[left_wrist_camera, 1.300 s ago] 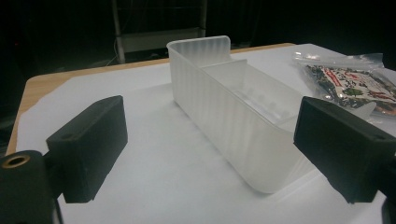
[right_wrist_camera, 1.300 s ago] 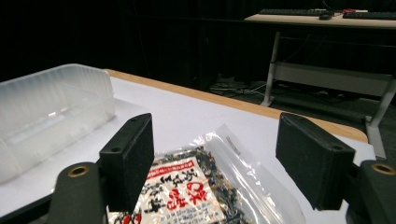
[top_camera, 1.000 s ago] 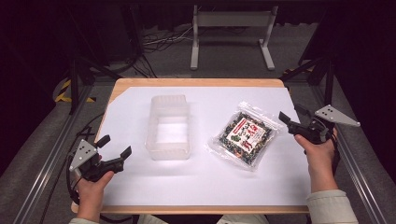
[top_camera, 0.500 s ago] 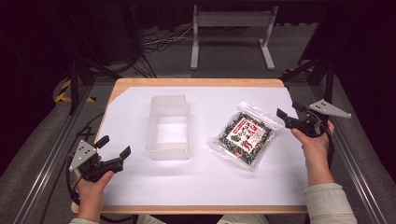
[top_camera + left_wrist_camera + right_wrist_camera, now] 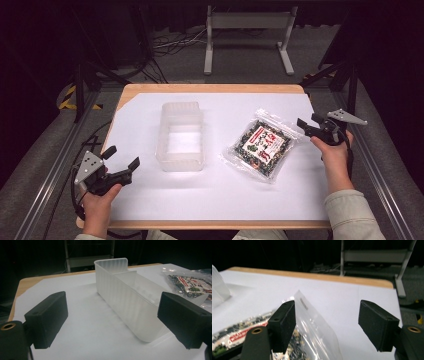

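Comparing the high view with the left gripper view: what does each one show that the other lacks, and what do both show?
High view alone: both hands, the right tongs open beside the snack bag's corner, and the floor frame beyond the table.
Left gripper view alone: the left tongs' black pads close up, standing wide apart, and the ribbed side wall of the clear plastic bin.
Both: the bin, bag and white table sheet.

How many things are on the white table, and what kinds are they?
Clear plastic tub: 1
Snack bag: 1
Total: 2 things lying on the table.
Also, 2 hand-held grippers, both open: the left hand-held gripper and the right hand-held gripper.
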A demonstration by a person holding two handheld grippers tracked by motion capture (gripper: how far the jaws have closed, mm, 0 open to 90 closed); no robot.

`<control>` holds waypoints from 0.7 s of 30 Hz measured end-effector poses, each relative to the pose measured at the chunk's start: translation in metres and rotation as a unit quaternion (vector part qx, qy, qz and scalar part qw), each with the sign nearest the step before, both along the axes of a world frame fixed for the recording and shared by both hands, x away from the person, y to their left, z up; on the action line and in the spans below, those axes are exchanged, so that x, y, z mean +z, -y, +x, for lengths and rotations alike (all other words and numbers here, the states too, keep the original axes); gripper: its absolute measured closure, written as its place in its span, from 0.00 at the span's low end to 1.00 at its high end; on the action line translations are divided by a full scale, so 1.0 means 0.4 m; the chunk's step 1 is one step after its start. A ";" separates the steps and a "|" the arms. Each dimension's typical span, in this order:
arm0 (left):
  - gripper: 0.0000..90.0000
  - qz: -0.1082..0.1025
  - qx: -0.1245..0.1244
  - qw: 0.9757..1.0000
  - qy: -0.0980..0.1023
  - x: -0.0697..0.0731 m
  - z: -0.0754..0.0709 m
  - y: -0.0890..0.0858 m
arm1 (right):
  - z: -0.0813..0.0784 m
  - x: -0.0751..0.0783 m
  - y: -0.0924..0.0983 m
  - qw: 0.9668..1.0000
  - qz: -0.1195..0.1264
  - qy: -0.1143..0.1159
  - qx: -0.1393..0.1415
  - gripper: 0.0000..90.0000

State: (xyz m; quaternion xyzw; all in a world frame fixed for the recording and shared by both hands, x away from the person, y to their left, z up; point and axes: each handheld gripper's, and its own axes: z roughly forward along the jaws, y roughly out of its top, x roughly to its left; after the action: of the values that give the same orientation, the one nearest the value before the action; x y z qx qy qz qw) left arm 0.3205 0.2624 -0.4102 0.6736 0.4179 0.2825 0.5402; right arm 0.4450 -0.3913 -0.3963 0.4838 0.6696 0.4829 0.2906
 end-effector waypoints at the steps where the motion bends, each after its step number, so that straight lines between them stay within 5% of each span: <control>1: 0.11 0.000 0.000 1.000 0.000 0.000 0.000 0.000 | 0.003 -0.010 0.001 1.000 -0.001 -0.010 0.001 0.34; 11: 0.11 0.006 0.001 1.000 -0.003 -0.003 0.001 0.003 | 0.022 -0.061 0.005 0.996 0.024 -0.085 0.014 0.37; 21: 0.11 0.007 0.001 1.000 -0.003 -0.003 0.001 0.003 | 0.034 -0.082 -0.001 0.993 0.022 -0.113 0.020 0.41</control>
State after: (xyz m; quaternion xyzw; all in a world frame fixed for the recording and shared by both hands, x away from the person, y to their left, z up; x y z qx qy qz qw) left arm 0.3207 0.2611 -0.4116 0.6778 0.4184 0.2837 0.5340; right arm 0.4587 -0.3910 -0.4292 0.5281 0.6967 0.4457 0.1926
